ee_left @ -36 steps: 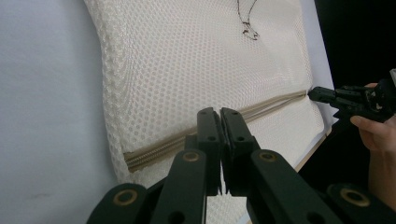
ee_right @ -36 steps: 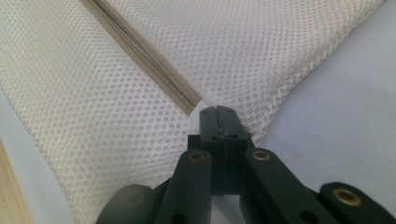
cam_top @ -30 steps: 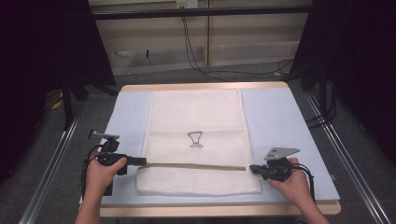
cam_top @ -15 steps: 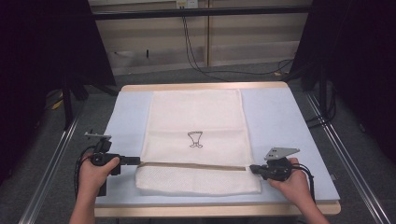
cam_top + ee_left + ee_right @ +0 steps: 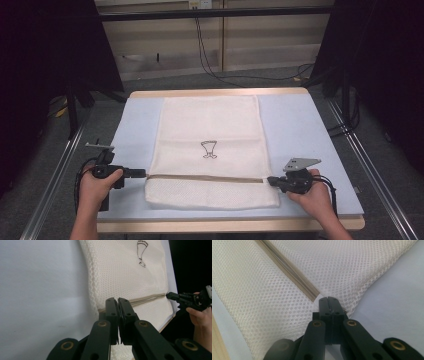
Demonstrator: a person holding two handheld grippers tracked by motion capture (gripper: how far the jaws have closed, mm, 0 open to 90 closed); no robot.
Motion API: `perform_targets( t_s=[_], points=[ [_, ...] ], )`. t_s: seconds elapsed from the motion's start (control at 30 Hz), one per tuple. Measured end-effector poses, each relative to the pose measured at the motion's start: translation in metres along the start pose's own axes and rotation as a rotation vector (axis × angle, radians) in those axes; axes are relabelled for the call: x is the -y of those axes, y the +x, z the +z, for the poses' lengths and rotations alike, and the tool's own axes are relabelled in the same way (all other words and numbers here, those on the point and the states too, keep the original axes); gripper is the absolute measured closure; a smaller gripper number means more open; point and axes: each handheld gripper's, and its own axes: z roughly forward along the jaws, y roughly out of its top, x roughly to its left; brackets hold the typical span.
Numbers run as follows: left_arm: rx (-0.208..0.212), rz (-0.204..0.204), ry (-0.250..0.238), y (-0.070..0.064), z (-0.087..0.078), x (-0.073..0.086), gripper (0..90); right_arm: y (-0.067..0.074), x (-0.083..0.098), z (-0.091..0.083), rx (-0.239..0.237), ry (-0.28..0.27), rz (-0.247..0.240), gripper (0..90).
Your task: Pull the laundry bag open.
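The table (image 5: 310,125) has a pale blue top and a light wood edge along its near and far sides. A cream mesh bag (image 5: 210,135) lies flat on it, centred left to right and running from close to the far edge to near the near edge. A small dark emblem (image 5: 209,149) is printed at the bag's middle. A tan band (image 5: 205,177) crosses the bag left to right in its near part.

mesh bag (image 5: 210,150) lies on table (image 5: 310,135), centred.
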Motion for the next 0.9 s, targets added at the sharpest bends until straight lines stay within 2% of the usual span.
perform_targets(
  t_s=[0.03,0.07,0.3,0.47,0.63,0.77,0.83,0.9],
  points=[
    [0.003,-0.013,-0.002,0.0,-0.001,0.0,87.5,0.0,0.0,0.0,0.0,0.0,0.0,90.0],
    [0.0,-0.003,0.002,0.002,-0.002,0.0,87.5,0.0,0.0,0.0,0.0,0.0,0.0,90.0],
    [0.02,-0.003,0.011,0.006,-0.006,-0.002,87.5,0.0,0.0,0.0,0.0,-0.001,0.0,90.0],
    [0.003,-0.002,0.033,0.009,-0.008,-0.002,87.5,0.0,0.0,0.0,-0.001,-0.001,-0.001,90.0],
    [0.014,-0.013,0.029,0.011,-0.009,-0.001,87.5,-0.001,0.0,0.0,-0.001,-0.002,-0.002,90.0],
    [0.008,-0.015,0.031,0.011,-0.008,-0.001,87.5,-0.001,0.0,0.0,-0.002,-0.001,-0.002,90.0],
    [-0.012,-0.02,0.033,0.012,-0.008,0.0,87.5,0.0,0.0,0.0,-0.002,-0.001,-0.001,90.0],
    [-0.008,-0.019,0.036,0.013,-0.008,0.0,87.5,-0.001,0.0,0.0,-0.002,-0.001,-0.001,90.0]
  ],
)
